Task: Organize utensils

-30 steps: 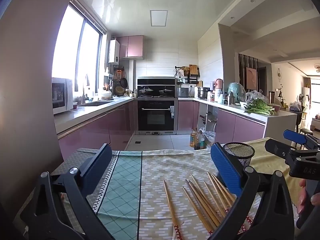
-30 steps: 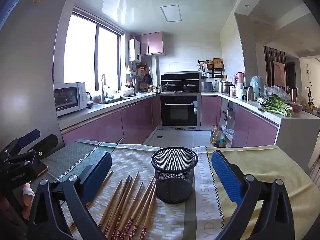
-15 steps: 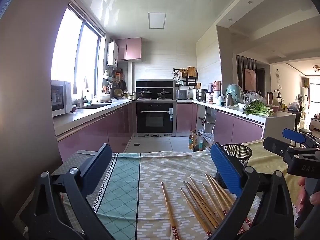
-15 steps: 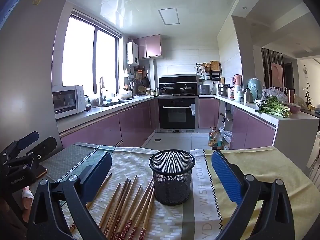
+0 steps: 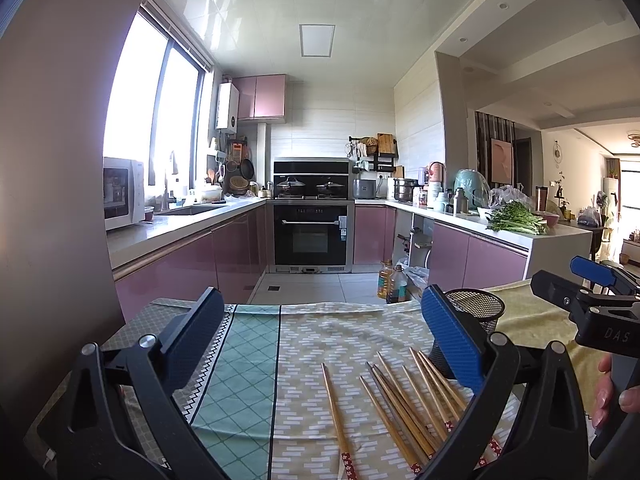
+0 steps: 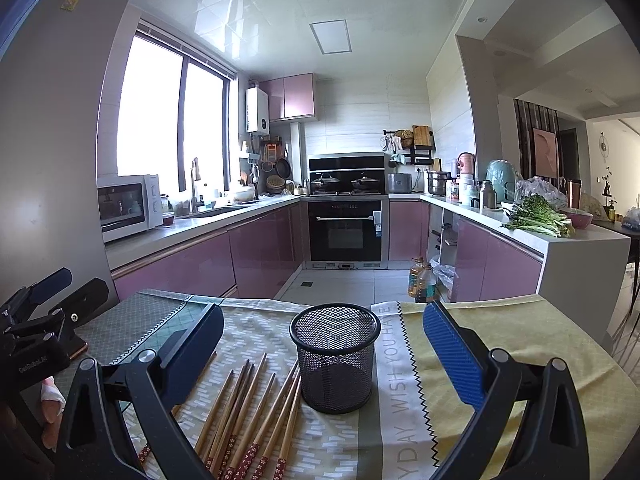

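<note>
Brown wooden chopsticks [image 6: 256, 412] are spread flat on the patterned tablecloth [image 6: 472, 344], just left of the upright black mesh cup [image 6: 335, 360], seemingly empty. Left gripper [image 5: 320, 340] and right gripper [image 6: 320, 344] are held released, grasping nothing.

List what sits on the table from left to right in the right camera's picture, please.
Other tongs → chopsticks → black mesh cup → bare yellow cloth.

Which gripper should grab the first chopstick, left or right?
Left, probably. The left gripper is open, with the chopsticks fanned right ahead of it. The right gripper, also open, frames the empty mesh cup; the sticks sit off its left finger.
</note>
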